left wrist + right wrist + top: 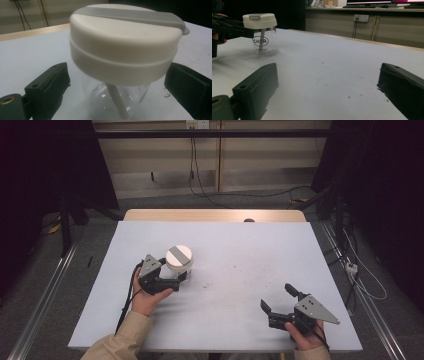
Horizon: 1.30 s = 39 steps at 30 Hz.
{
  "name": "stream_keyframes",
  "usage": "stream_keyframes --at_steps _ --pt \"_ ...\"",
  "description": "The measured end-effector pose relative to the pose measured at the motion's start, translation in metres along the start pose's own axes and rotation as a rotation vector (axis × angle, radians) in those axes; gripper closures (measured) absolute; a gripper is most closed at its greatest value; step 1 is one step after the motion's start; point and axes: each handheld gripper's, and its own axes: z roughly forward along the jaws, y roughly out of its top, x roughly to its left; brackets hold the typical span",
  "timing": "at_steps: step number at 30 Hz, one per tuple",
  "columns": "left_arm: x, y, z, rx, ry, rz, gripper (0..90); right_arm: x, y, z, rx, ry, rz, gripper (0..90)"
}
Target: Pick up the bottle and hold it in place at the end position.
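The black fingers (47,87) of the left gripper (172,277) stand wide apart on either side of a clear plastic jar (117,105), one on each flank, neither yet touching it as far as the left gripper view shows. The jar stands upright on the pale grey table (250,260), left of centre, and wears a broad white lid (125,42) with a grey strip across its top. Through the clear wall a white stick-like part hangs down from the lid. In the right gripper view the jar (263,42) shows dark lettering on its side.

The right gripper (281,306) rests well apart, near the table's front right, its jaws also wide open and holding nothing.

The step in hand looks like grasping the jar with the left gripper. To do it well, the jaws should likely close on the clear body just under the lid, where the lid's overhang would stop a slip. The gripper should stay level and centred so both pads meet together. A slow, gentle squeeze seems wise, since the thin clear wall may flex or the light jar may skid or tip.
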Motion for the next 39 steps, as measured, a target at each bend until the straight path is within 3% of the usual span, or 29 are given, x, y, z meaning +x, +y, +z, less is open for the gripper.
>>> stream_keyframes --at_steps 18,39 --pt "0.001 0.000 0.024 0.021 -0.022 0.007 8.3 0.000 0.000 0.000 0.004 0.011 -0.002 3.0" --pt "0.002 0.000 0.031 0.008 -0.023 0.029 17.6 -0.002 -0.001 0.000 0.008 0.018 -0.009 3.9"
